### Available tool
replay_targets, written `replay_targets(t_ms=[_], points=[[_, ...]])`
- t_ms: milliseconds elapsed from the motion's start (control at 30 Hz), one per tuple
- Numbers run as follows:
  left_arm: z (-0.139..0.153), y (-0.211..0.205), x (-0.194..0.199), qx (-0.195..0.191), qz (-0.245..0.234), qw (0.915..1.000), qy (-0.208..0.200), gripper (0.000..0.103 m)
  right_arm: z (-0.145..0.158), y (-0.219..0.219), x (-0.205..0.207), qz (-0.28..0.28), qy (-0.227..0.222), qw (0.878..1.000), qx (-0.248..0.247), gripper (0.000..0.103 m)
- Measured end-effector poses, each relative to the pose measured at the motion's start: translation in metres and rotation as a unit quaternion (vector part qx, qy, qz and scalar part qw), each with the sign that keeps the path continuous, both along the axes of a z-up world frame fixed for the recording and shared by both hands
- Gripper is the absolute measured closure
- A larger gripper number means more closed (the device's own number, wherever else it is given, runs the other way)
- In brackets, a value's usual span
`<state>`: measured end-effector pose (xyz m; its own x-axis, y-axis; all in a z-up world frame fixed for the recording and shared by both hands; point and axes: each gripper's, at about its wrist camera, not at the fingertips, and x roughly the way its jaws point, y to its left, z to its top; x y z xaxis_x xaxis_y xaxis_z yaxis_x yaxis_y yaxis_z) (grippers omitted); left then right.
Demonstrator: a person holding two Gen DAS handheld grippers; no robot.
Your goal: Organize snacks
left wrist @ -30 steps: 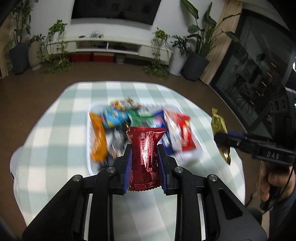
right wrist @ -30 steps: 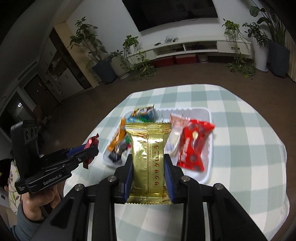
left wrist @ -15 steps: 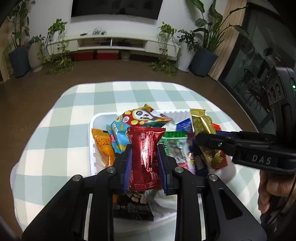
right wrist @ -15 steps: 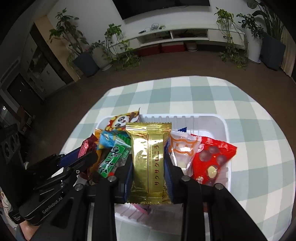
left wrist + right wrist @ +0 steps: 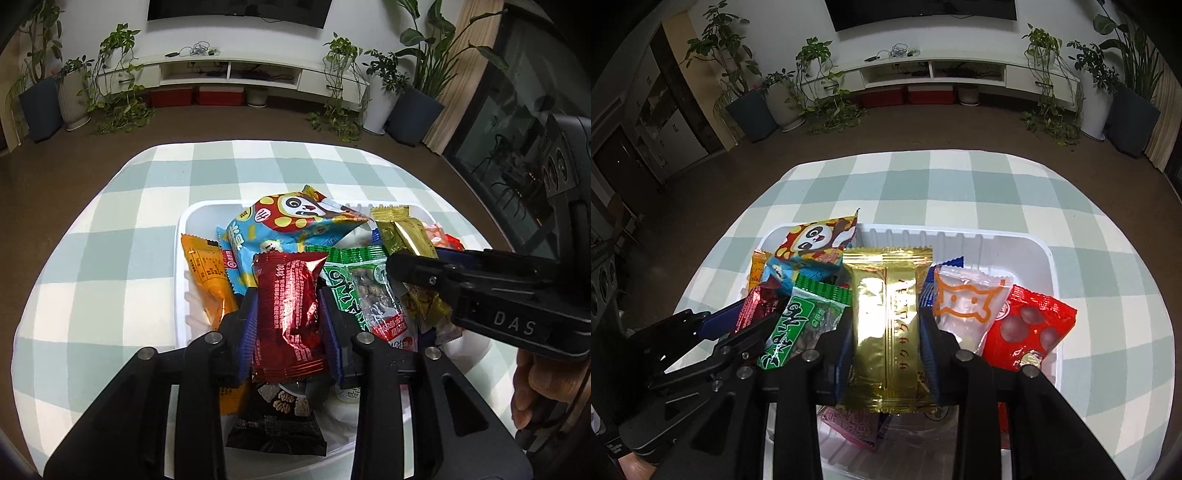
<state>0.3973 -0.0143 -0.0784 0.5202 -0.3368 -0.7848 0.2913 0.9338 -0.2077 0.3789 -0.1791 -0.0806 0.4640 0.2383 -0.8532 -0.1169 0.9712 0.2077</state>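
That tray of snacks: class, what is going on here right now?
A person holds a gripper in each hand over the white tray of snacks on the checked table. The left gripper has a red packet between its jaws, the right gripper a gold packet. Both jaws have just been opening, the packets not yet dropped.

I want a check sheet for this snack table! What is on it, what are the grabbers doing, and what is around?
Surface: checked tablecloth on a table.
Job's things: white tray piled with snack packets; panda bag on top.
Clutter: nothing seen.
Grippers: left gripper has a red packet between its jaws, right gripper a gold packet; both over the tray, jaws just opening.
Cables: wires on the TV shelf.
Surroundings: potted plants, brown floor, a hand.
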Motion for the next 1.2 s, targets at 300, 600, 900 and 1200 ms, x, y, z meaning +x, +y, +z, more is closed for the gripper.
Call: replay_targets(t_ms=[300, 600, 900, 1200], points=[[0.013, 0.004, -0.011, 0.003, 0.01, 0.9999, -0.013, 0.05, 0.003, 0.0, -0.002, -0.003, -0.005, 1.0, 0.0, 0.062], [0.029, 0.005, -0.027, 0.016, 0.016, 0.9991, -0.035, 0.027, 0.014, -0.002, -0.01, -0.009, -0.023, 1.0, -0.008, 0.046], [0.044, 0.01, -0.048, 0.021, 0.029, 0.9979, -0.054, 0.017, 0.027, -0.013, -0.024, -0.026, -0.038, 0.999, -0.002, 0.04], [0.092, 0.014, -0.116, 0.046, 0.045, 0.983, -0.172, 0.0, 0.086, -0.036, -0.087, -0.073, -0.169, 0.982, 0.028, 0.009]])
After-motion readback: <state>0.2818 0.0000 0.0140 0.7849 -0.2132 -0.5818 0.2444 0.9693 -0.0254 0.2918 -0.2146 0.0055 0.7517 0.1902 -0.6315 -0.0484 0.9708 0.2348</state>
